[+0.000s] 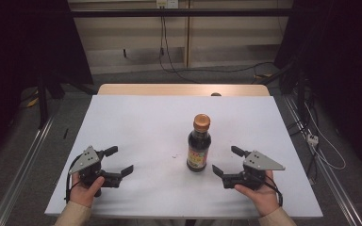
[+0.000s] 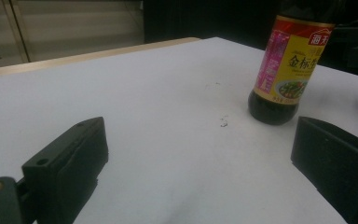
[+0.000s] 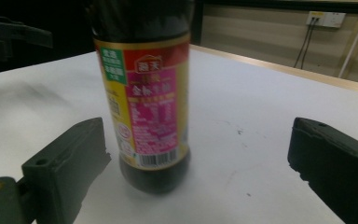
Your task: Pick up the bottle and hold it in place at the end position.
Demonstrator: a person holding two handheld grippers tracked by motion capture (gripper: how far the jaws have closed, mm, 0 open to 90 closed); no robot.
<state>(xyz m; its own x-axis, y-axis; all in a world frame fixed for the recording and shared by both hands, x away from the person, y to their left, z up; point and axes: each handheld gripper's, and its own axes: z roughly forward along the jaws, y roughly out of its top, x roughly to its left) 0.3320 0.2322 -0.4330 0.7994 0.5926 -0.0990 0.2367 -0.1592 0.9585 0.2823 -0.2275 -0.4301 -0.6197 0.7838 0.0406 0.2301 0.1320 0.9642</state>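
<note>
The right gripper (image 1: 226,162) stood with its jaws wide and nothing pressed between them, just beside the soy sauce bottle (image 1: 199,143) on the bottle's right as the high view showed it. In the right gripper view the bottle (image 3: 144,98) rose upright between the two black jaws, nearer the left one, apart from both. The left gripper (image 1: 120,160), also spread and empty, lay well apart from the bottle on its other side.

The bottle stood upright on the white table (image 1: 141,122), near its middle, capped in orange-brown (image 1: 201,121).

The step in hand looked like the approach to a grasp. The next move would call for bringing the right gripper forward until the bottle's body sat squarely between the pads, then closing gently, since a tall narrow bottle could tip.

The label (image 2: 292,60) was red, yellow and pink with Chinese characters, "金标" among them; the back panel (image 3: 151,107) carried small print and a barcode, too blurred to read.
</note>
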